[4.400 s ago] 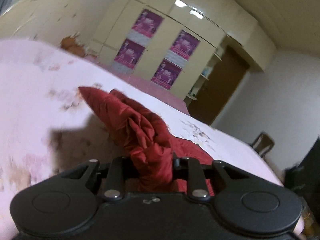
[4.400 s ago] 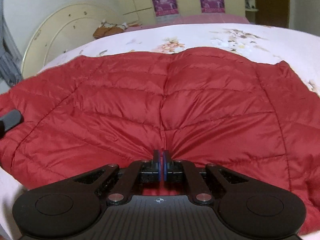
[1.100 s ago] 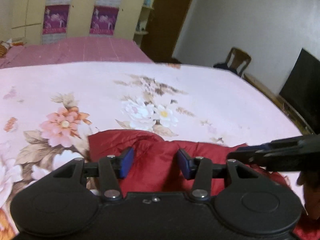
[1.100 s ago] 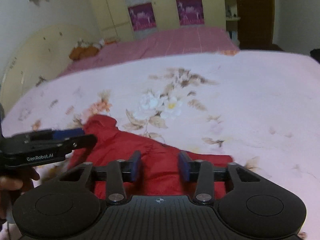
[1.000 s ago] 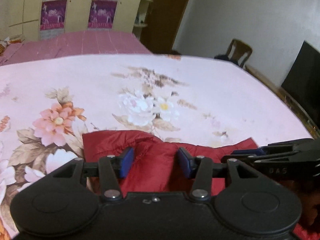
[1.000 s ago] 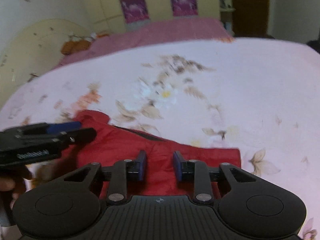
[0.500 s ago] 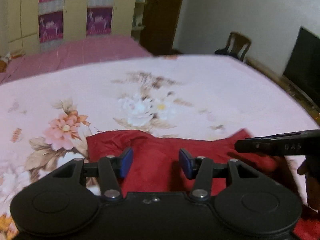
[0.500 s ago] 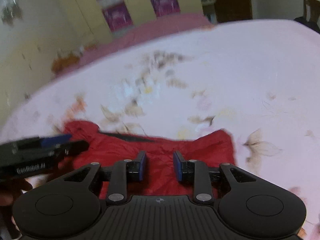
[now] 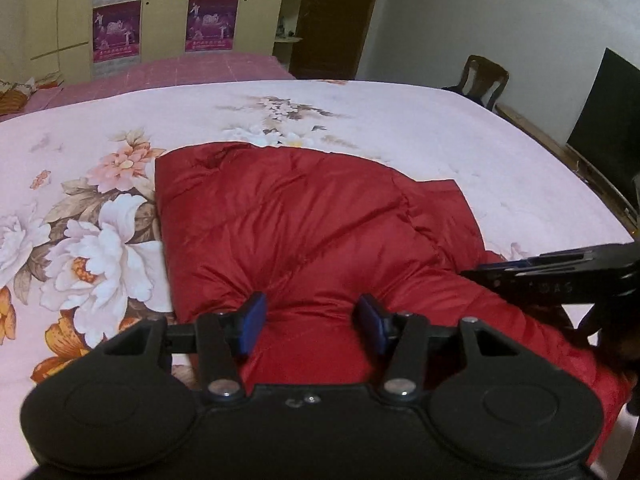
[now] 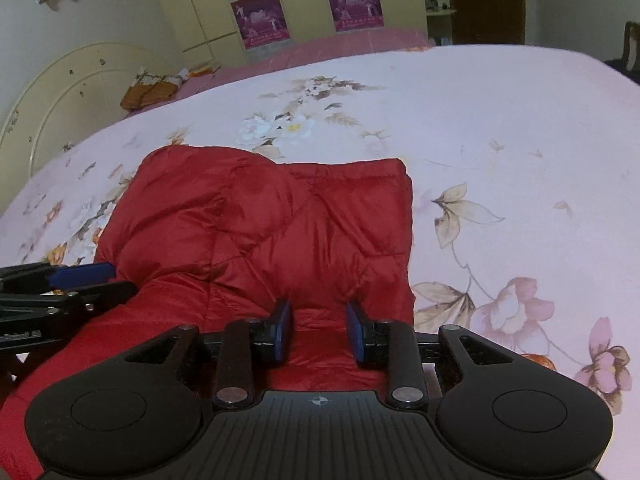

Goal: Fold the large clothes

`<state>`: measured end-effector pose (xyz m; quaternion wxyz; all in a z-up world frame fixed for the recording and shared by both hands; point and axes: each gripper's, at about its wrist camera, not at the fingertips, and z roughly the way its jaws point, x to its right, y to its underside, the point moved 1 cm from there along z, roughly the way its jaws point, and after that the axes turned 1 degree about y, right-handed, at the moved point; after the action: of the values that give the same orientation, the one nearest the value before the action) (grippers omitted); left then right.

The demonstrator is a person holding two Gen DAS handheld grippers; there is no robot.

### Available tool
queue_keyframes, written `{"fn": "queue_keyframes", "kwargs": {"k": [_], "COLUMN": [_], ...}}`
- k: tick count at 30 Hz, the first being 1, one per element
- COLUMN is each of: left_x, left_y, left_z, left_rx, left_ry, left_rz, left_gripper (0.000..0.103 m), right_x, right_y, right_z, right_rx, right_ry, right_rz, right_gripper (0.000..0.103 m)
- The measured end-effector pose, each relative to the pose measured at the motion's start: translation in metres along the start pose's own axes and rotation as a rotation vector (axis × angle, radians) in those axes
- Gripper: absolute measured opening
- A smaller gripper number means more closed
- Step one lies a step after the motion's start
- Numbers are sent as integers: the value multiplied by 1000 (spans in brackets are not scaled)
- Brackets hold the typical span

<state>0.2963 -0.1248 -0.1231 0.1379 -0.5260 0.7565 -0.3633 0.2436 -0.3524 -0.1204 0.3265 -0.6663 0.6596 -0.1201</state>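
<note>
A red quilted down jacket [image 9: 312, 220] lies folded on the floral pink bedspread [image 9: 400, 120]. It also shows in the right wrist view [image 10: 260, 224]. My left gripper [image 9: 312, 318] is open, its blue pads either side of a puffed bulge at the jacket's near edge, holding nothing. My right gripper [image 10: 318, 330] is open over the jacket's near right part, its pads resting on or just above the fabric. The right gripper also shows from the side in the left wrist view [image 9: 552, 276]. The left gripper shows at the left edge of the right wrist view [image 10: 68, 284].
A second bed with a pink cover [image 9: 172, 72] stands behind, with yellow wardrobes bearing purple posters [image 9: 208, 24]. A curved headboard [image 10: 68, 88] is on the left. A wooden chair [image 9: 486, 80], a dark door [image 9: 332, 20] and a black screen [image 9: 604, 120] stand on the right.
Both grippers have pulled back and risen, so more of the folded jacket now shows. The left gripper let go of the gathered red fabric it held earlier. The right jaws opened.
</note>
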Motion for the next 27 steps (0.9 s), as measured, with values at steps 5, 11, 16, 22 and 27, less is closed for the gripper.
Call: {"fn": "queue_keyframes", "kwargs": {"k": [5,11,16,22,27], "left_x": [14,45,62,62,63], "left_y": [6,46,74,90,83], "left_z": [-59,-103,-111,-88,-97], "left_rx": [64,98,97,45,44], "left_ry": [23,17,-11,-58,-61], "left_rz": [-5,-10,-37,-8,5], "left_gripper": [49,48,47,49,46], "right_x": [-4,-10,-16,-13,-14], "right_y": [-2,35,68,91,86], "right_z": [-61,-116,-123,-91,-86], "right_rx": [44,24,-10,-62,-69], "right_ry": [-81,-171,-225,-211,-206], "right_rz": [-29,-121,-138,-159,-175], "right_gripper": [29,29,29,29,29]}}
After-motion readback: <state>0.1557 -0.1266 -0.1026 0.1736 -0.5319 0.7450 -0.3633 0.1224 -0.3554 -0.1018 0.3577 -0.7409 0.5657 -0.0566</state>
